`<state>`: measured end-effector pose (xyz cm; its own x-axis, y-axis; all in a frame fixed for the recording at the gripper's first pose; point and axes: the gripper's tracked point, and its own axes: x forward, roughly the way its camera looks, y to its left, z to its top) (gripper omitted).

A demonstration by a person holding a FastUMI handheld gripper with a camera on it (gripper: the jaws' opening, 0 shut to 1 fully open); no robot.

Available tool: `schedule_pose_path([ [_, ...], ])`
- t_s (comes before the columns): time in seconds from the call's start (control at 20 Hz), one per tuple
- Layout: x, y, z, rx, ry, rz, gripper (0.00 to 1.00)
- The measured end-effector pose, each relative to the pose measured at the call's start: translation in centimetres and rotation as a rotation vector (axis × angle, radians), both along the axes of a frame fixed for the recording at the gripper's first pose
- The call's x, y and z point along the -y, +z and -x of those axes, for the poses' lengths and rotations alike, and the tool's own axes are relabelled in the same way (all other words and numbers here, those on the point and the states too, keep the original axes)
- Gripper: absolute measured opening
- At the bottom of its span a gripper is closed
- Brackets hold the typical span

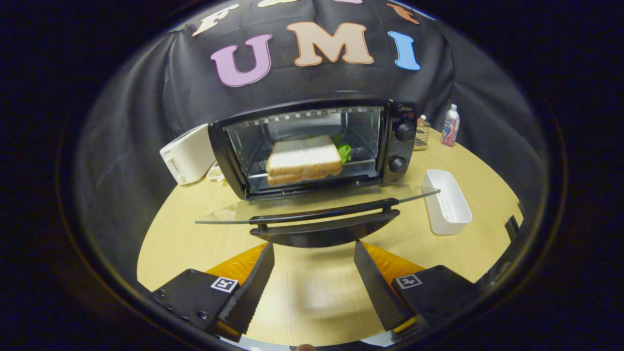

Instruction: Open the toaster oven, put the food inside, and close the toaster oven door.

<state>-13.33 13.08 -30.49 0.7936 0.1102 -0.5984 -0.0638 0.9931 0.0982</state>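
Two fingers of the gripper stand spread wide apart with nothing between them, held low over the wooden table just short of the toaster oven's door handle.

The glass door is swung fully down and lies flat, jutting from the foot of the toaster oven toward the fingers, its dark bar handle running along the near edge. That door is probably stiff on its hinge and moderately heavy, and the glass is smooth and breakable; the bar is the sensible place to take hold, or to push up from underneath near its middle so the door rises evenly.

Inside the toaster oven, on the rack, sits the sandwich: white bread slices with a green leaf poking out on the side toward the oven's two knobs. It looks soft and light, and already placed, so closing appears to be what remains.

Beside the oven's knob side lies a white tray; beyond that stands a bottle. At the oven's other side sits a white toaster.
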Motion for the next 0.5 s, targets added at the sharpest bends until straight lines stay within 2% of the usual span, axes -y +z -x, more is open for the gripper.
schedule_pose_path([
  [0.5,-1.3,4.6,-6.0,0.104,0.02,-0.007,1.0],
])
